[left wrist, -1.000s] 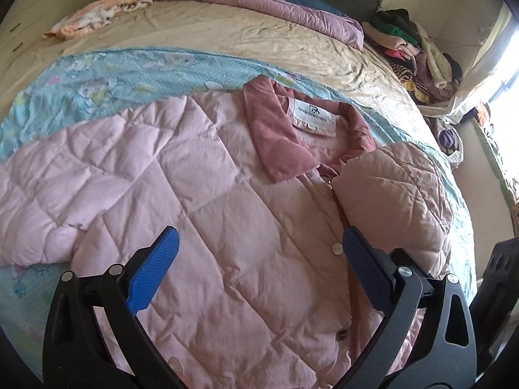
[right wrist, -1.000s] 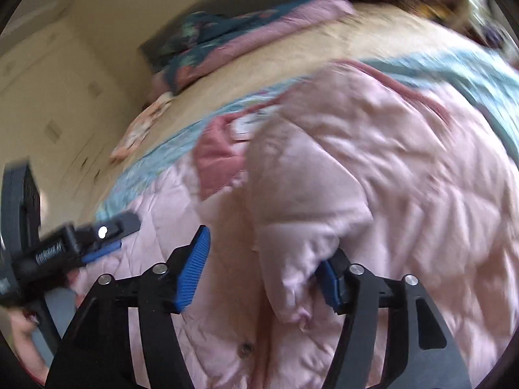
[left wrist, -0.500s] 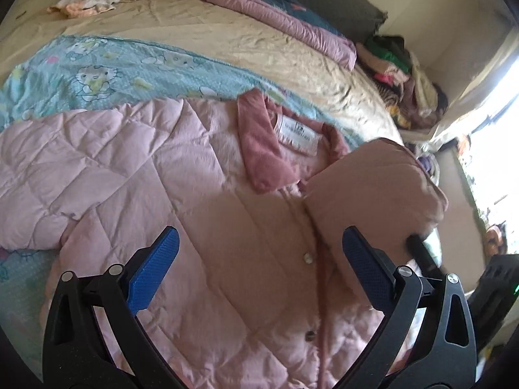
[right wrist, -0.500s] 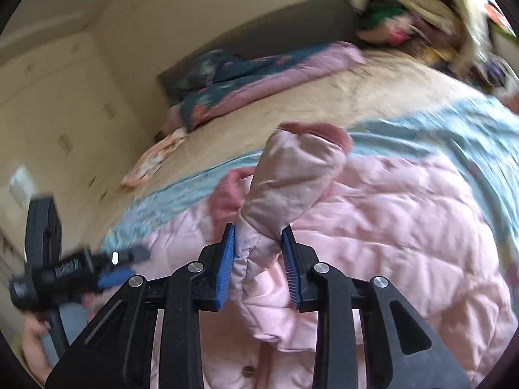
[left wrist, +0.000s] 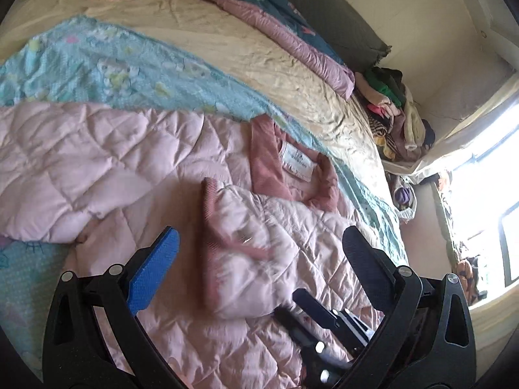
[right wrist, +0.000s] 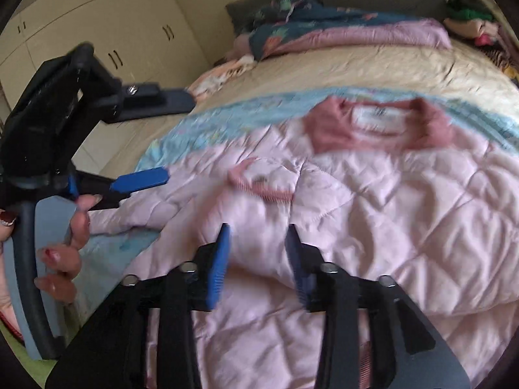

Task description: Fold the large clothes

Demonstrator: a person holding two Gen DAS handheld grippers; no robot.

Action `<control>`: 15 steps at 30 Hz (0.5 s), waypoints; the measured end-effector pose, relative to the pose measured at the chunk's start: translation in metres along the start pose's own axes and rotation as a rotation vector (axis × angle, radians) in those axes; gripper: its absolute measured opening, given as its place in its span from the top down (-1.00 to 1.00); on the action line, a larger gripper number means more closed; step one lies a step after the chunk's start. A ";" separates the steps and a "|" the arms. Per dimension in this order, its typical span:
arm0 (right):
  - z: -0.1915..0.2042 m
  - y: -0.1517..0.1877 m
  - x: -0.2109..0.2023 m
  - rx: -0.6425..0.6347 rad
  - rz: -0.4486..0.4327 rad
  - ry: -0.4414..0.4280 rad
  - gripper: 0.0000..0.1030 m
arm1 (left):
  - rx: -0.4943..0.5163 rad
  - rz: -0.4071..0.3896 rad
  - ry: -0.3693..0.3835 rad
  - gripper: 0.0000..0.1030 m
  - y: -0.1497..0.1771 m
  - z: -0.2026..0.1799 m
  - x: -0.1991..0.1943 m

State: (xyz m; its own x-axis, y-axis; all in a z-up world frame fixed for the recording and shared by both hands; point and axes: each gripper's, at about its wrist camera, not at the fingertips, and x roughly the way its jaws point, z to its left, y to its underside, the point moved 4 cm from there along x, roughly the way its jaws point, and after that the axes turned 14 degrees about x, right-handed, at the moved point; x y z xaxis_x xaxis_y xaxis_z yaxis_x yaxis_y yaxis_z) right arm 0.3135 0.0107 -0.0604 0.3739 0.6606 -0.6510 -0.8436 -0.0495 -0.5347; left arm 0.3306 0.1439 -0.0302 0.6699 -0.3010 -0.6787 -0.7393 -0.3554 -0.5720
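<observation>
Our right claw (right wrist: 258, 259) is opening above the pink quilted jacket's (right wrist: 405, 214) folded-over sleeve (right wrist: 256, 194); our left claw (left wrist: 259, 259) hangs wide open, empty, over it.

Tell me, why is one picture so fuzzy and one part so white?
Right wrist view: motion blur smears the jacket and collar. Left wrist view: mostly sharper, only the folded sleeve is blurred; the window glares white. Both bend edges, fisheye style.

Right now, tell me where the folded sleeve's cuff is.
In the left wrist view the cuff lies on the jacket's chest, just left of and below the collar.
</observation>
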 end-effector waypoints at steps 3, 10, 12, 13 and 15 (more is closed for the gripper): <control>0.001 -0.001 -0.010 0.009 -0.009 -0.028 -0.36 | -0.033 0.051 0.033 -0.83 0.010 0.009 0.012; -0.054 -0.010 -0.061 0.102 -0.106 0.074 -0.41 | -0.097 0.146 0.085 -0.83 0.043 0.016 0.045; -0.072 -0.011 -0.075 0.146 -0.135 0.101 -0.41 | -0.114 0.171 0.081 -0.83 0.050 0.016 0.059; -0.083 -0.011 -0.083 0.169 -0.151 0.119 -0.41 | -0.116 0.177 0.079 -0.83 0.053 0.016 0.064; -0.099 -0.011 -0.094 0.206 -0.175 0.147 -0.41 | -0.103 0.173 0.060 -0.83 0.057 0.013 0.072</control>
State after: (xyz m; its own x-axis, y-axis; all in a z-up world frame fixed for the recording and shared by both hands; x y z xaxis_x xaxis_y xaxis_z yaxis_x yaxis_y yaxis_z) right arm 0.3257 -0.1256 -0.0466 0.5597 0.5291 -0.6378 -0.8162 0.2187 -0.5348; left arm 0.3361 0.1139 -0.1177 0.5391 -0.4160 -0.7323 -0.8345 -0.3814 -0.3976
